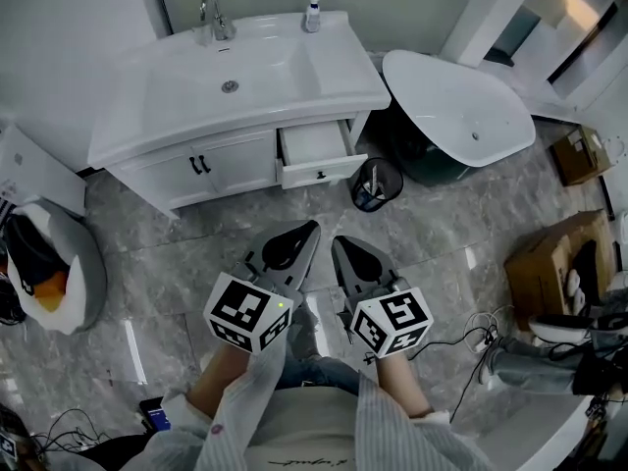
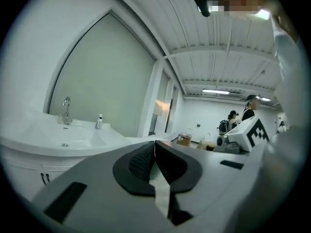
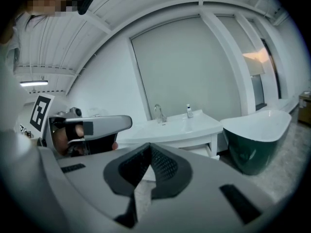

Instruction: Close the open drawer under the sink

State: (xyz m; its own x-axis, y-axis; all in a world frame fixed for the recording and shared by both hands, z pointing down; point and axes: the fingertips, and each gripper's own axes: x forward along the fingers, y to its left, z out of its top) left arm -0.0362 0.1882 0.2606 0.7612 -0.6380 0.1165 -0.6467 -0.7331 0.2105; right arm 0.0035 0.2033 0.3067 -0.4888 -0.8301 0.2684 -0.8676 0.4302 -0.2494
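Standing back from the vanity (image 1: 177,170), the person holds both claws low and side by side, well apart from the cabinet. The left gripper (image 1: 302,234) is clenched on nothing; in its own view the pads meet at the tip. Its nose angles forward and a little to the right, and the sink (image 1: 231,77) lies ahead and off to its left. The right gripper (image 1: 345,251) sits just beside it, also clenched and empty, with its nose tilted slightly left.

The drawer (image 1: 316,155) is pulled out under the right end of the sink top, almost straight ahead of the gap between the two claws. Its white front faces them, with the long side running left to right, so it slides straight away from the claws. From the head view the left tip reaches slightly farther forward, but neither claw looks clearly better placed. I judge a flat push on the front would do once a claw is carried forward to it.

A bin (image 1: 376,184) stands just ahead and right of the right claw, near the drawer's right corner, and a careless reach could clip it. The tub (image 1: 456,106) lies farther right.
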